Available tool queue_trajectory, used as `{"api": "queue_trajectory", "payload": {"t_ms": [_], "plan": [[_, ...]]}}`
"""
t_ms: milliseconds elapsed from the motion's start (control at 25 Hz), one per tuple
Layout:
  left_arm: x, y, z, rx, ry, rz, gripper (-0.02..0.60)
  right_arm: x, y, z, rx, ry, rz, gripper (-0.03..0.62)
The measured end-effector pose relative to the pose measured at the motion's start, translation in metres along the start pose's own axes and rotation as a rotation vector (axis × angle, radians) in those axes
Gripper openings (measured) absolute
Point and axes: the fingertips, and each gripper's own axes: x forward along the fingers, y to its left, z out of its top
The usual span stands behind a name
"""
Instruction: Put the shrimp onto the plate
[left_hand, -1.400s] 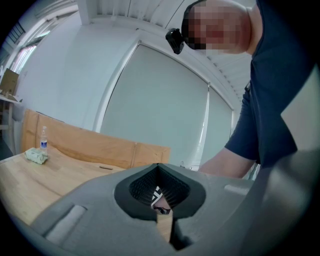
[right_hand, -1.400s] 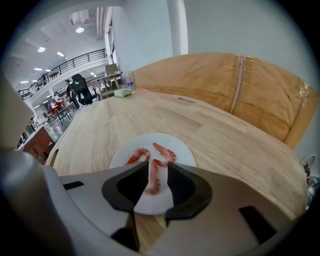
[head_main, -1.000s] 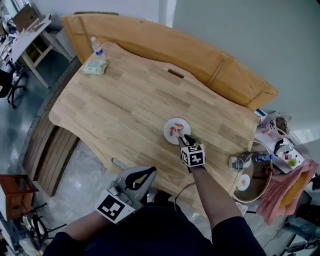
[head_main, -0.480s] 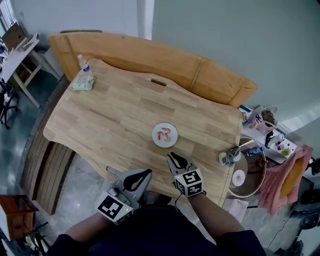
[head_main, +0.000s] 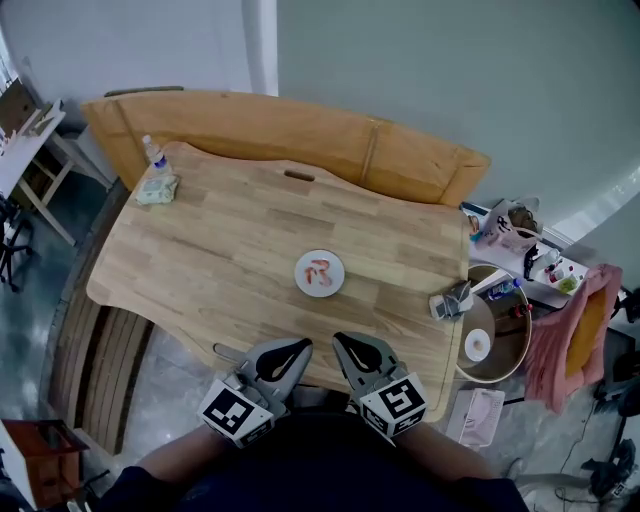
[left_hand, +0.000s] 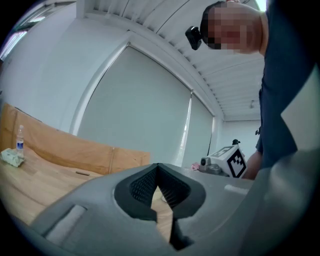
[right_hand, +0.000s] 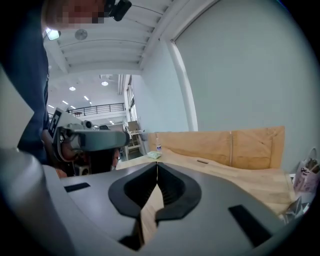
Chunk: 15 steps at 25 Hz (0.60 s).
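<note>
Two grippers low by the near edge of the wooden table (head_main: 230, 240), side by side, both well apart from the plate (head_main: 333, 288). Left gripper (head_main: 285, 355): jaws together, tips touching, nothing between them. Right gripper (head_main: 355, 355): likewise closed tip to tip, empty. Shrimp (head_main: 320, 273), pinkish-orange, lying on that small white plate near the middle of the table, ahead of both grippers. At the far left corner, a water bottle (head_main: 153, 153) upright, just beside a pale green packet (head_main: 157, 188). Off the right end of the table, a round tray (head_main: 497, 377) with a small white dish inside
</note>
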Motion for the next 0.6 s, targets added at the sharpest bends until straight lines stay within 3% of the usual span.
{"api": "queue_trajectory", "payload": {"t_ms": [120, 240, 600], "plan": [[0.003, -0.010, 0.002, 0.011, -0.015, -0.032, 0.004, -0.015, 0.012, 0.018, -0.010, -0.057, -0.001, 0.011], [0.005, -0.018, -0.003, 0.012, 0.024, -0.045, 0.003, -0.024, 0.019, 0.029, -0.025, -0.098, 0.000, 0.009], [0.008, -0.035, 0.003, 0.042, 0.003, -0.092, 0.004, -0.037, 0.027, 0.032, -0.024, -0.118, 0.001, 0.009]]}}
